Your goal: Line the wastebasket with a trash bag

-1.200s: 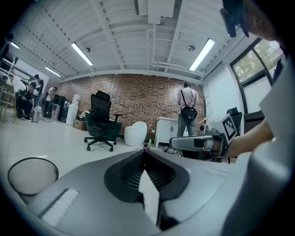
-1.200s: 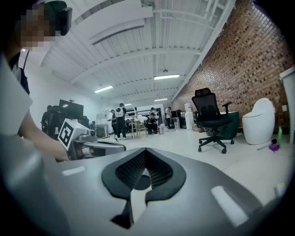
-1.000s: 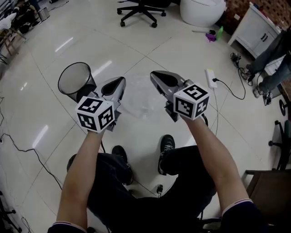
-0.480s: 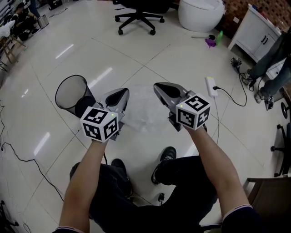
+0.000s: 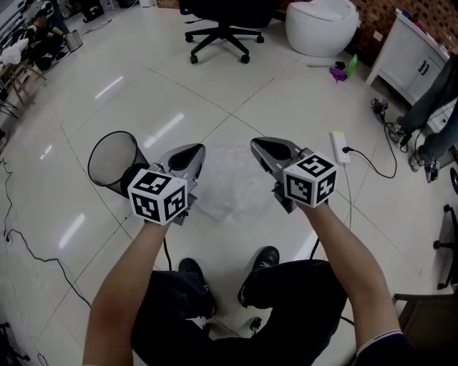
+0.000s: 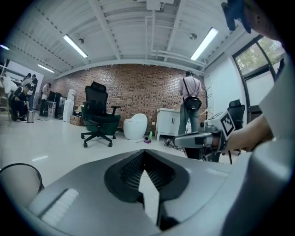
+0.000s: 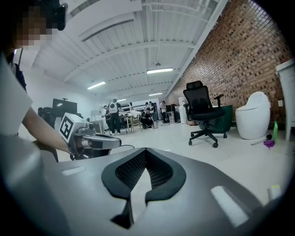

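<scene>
Two grippers are held out in front of the person, side by side above the pale tiled floor, each with its marker cube nearest the body. The left gripper [image 5: 193,149] has its jaws pressed together at the tips, and nothing sits between them. The right gripper [image 5: 259,142] is the same, jaws closed on each other and empty. Both point slightly downward, away from the person.

Between the two gripper tips, on the floor, lies the trash bag [image 5: 230,180] – a thin, clear, crumpled sheet of plastic, flat on the tiles and touched by neither gripper. The wastebasket [image 5: 113,159] is a black mesh bin standing just beside the left gripper on its outer side, its round mouth open and bare, with no bag in it. The bag and the bin are apart from each other, with the left gripper in between them in the head view.

Below the grippers the person's dark trousers and black shoes [image 5: 262,261] show. Farther off stand an office chair [image 5: 218,21], a rounded white seat [image 5: 322,25] and a white cabinet [image 5: 411,61] – a white power strip [image 5: 338,146] with a black cord lies on the floor to the right of the right gripper.
</scene>
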The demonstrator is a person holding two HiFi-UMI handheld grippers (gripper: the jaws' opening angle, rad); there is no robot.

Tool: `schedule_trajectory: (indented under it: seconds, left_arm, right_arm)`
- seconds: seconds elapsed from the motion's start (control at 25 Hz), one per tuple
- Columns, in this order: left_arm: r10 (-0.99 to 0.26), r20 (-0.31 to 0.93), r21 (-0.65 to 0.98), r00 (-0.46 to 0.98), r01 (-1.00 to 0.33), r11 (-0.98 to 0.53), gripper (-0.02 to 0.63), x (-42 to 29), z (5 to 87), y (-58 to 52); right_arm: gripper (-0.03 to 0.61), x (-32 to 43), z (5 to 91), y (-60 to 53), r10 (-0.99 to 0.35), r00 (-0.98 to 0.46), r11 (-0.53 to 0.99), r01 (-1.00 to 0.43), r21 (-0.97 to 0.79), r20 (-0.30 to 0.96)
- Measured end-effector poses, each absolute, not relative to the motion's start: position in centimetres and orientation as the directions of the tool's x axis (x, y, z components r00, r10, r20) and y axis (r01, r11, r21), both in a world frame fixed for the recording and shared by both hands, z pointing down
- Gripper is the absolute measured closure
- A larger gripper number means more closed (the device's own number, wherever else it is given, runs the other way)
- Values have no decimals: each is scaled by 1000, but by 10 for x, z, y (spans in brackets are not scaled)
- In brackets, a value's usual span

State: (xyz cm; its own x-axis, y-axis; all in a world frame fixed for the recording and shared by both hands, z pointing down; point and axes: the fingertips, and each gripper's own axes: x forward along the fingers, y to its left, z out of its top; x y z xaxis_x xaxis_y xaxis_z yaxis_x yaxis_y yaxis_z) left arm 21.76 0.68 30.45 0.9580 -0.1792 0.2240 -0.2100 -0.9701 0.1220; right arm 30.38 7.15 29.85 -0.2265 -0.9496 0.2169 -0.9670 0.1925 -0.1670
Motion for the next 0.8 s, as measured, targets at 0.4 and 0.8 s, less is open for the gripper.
schedule_trajectory:
  seconds: [0.4, 0.8]
  left_arm:
    - [-197, 329, 117, 924, -247, -962, 603, 242, 375, -52]
    - [-241, 450, 158, 860, -342, -926, 603, 256, 477, -130]
  right_arm:
    - [577, 353, 363, 28, -932, -194, 162, -979, -127, 307]
    - [577, 395, 456, -30, -886, -179, 138, -982, -126, 427]
